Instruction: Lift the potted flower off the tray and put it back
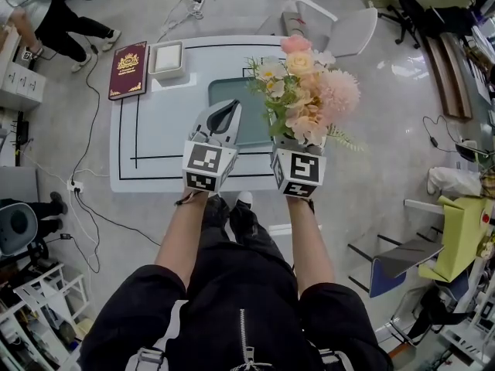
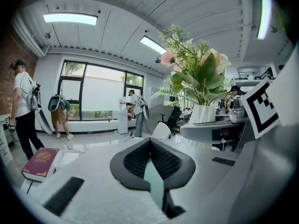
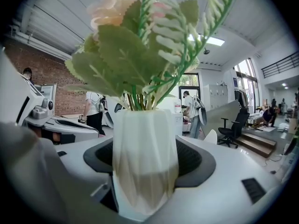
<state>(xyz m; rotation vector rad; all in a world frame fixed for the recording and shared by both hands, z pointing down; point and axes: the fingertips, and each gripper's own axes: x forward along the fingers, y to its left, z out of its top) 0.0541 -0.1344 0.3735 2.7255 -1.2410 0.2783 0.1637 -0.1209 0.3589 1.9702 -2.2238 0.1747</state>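
The potted flower, pink and peach blooms in a ribbed white pot, sits between the jaws of my right gripper, which is shut on the pot. It appears raised above the right edge of the teal tray on the white table. In the left gripper view the pot shows to the right. My left gripper hovers over the tray's middle, its jaws meeting at the tips with nothing in them. The flowers hide my right gripper's tips in the head view.
A dark red book and a shallow white box lie at the table's far left. A white chair stands behind the table. A person stands at far left. Cables run over the floor.
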